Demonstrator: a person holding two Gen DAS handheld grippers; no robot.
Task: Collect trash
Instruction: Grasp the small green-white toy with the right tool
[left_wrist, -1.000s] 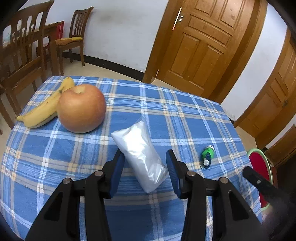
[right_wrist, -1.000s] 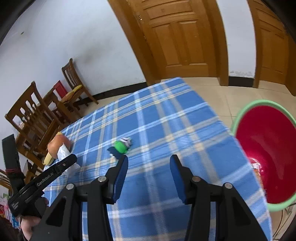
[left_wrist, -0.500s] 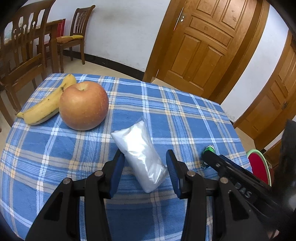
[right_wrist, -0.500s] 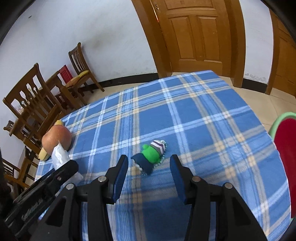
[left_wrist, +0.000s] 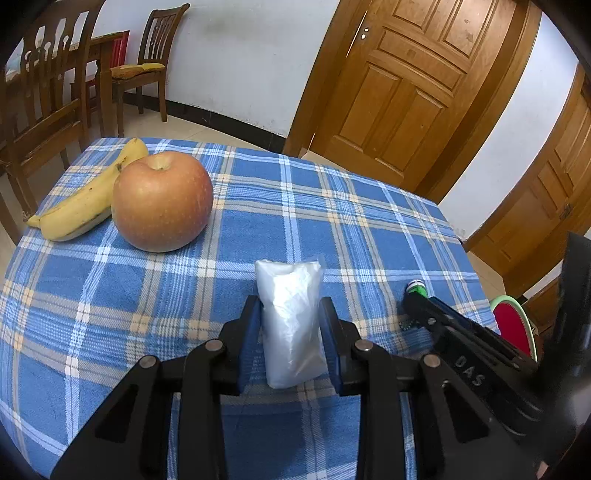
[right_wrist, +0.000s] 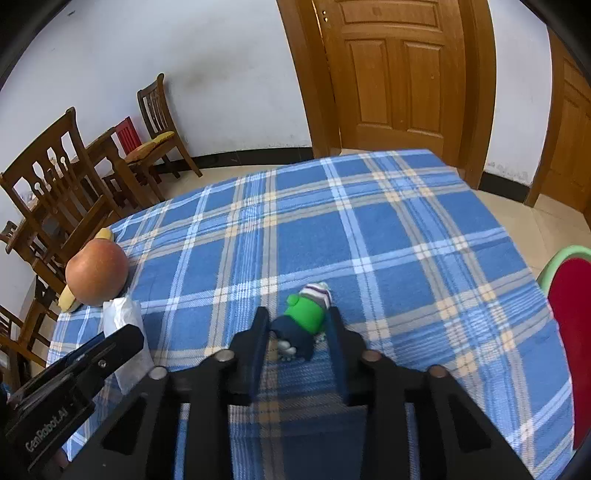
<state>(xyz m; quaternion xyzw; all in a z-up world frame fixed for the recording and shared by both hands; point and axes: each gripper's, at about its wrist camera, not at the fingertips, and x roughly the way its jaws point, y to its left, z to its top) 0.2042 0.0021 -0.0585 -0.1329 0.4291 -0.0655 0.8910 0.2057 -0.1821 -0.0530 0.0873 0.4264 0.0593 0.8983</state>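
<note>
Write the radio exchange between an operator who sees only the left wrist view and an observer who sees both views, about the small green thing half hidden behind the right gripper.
Operator: What is that green thing behind the right gripper?
Observer: A small toy figure in a green top, striped hat and dark blue trousers, lying on its side on the plaid tablecloth.
Operator: Does the right gripper have it?
Observer: Yes. The right gripper has just been closing, and its fingers now press on the figure from both sides, which still rests on the cloth.
</note>
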